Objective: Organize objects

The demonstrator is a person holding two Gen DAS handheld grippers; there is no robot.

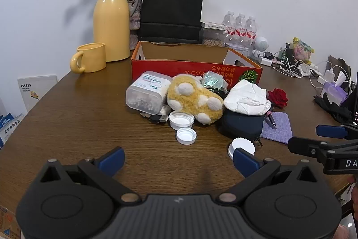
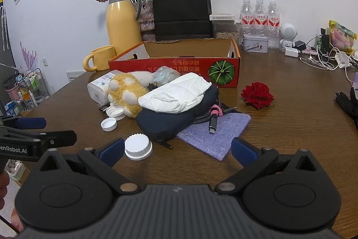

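Observation:
A pile lies in front of a red cardboard box (image 1: 197,69) (image 2: 174,68): a clear tub of cotton swabs (image 1: 146,92), a yellow plush toy (image 1: 194,100) (image 2: 125,91), a white folded packet (image 1: 246,99) (image 2: 176,94) on a dark pouch (image 1: 241,124) (image 2: 170,120), a purple cloth (image 1: 277,127) (image 2: 214,136), a red rose (image 1: 277,97) (image 2: 257,94) and three white caps (image 1: 186,136) (image 2: 138,146). My left gripper (image 1: 179,158) hovers open before the pile. My right gripper (image 2: 179,150) is open too, its left finger beside a cap.
Behind the box stand a yellow thermos (image 1: 111,19), a yellow mug (image 1: 89,57), a black paper bag (image 1: 171,10) and water bottles (image 2: 259,15). Chargers and cables (image 2: 322,57) clutter the back right. Black gloves (image 2: 349,102) lie at the right edge.

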